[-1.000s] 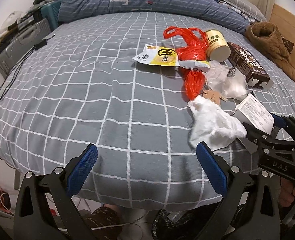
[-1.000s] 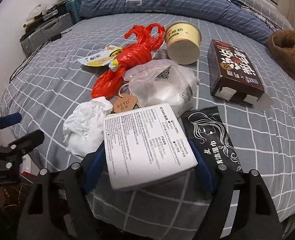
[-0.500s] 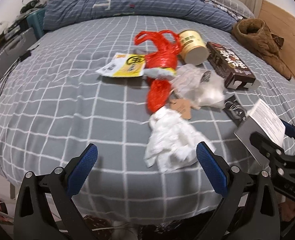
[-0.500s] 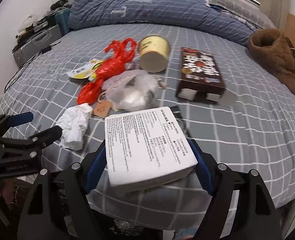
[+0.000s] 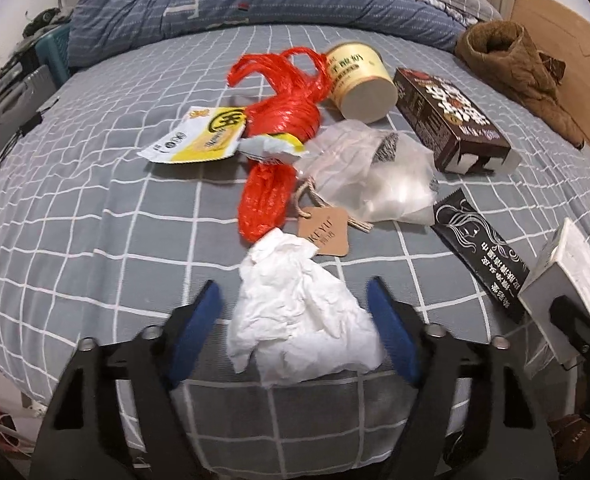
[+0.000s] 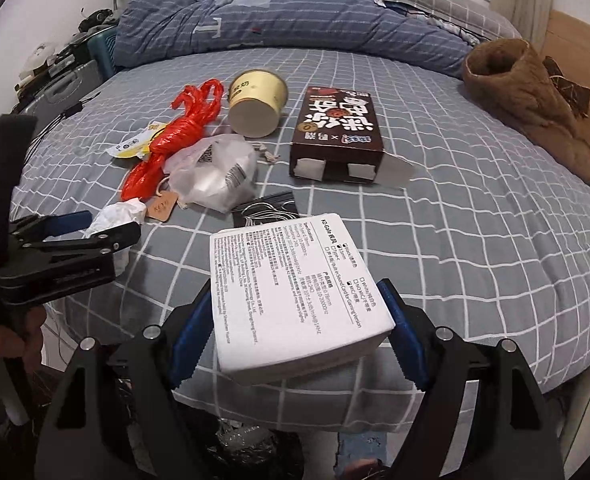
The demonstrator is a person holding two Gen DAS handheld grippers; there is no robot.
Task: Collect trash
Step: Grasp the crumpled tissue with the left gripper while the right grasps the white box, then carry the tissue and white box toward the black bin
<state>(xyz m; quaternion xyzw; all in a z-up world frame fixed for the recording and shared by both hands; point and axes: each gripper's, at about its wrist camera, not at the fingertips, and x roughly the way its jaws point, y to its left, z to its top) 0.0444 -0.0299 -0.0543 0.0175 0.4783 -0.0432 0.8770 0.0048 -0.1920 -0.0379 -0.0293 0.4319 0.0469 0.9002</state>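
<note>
Progress is judged to be early. One item only is in hand: a white printed box [image 6: 295, 292] is clamped between the blue pads of the right tool [image 6: 295, 320] and held above the near edge of the bed [image 6: 495, 240].

The left tool [image 5: 295, 320] is set wide, its fingers placed either side of a crumpled white tissue [image 5: 295, 312] lying on the bed; contact with the tissue cannot be confirmed, and no grip is made.

The remaining trash is found lying on the bed in a loose group: a red plastic bag [image 5: 283, 120], a yellow wrapper [image 5: 199, 140], a clear plastic bag [image 5: 371, 176] with a brown paper tag [image 5: 323, 230] beside it, a black sachet [image 5: 479, 248], a dark carton [image 5: 451, 124] and a paper cup [image 5: 359, 80].

Containers: the cup is tipped on its side and its contents cannot be seen. The carton is lying flat with an end flap open; nothing is visible inside. A dark bag [image 6: 247, 448] is glimpsed below the bed edge and is taken, as a judgement, to be the collection point; its contents are not discernible.
</note>
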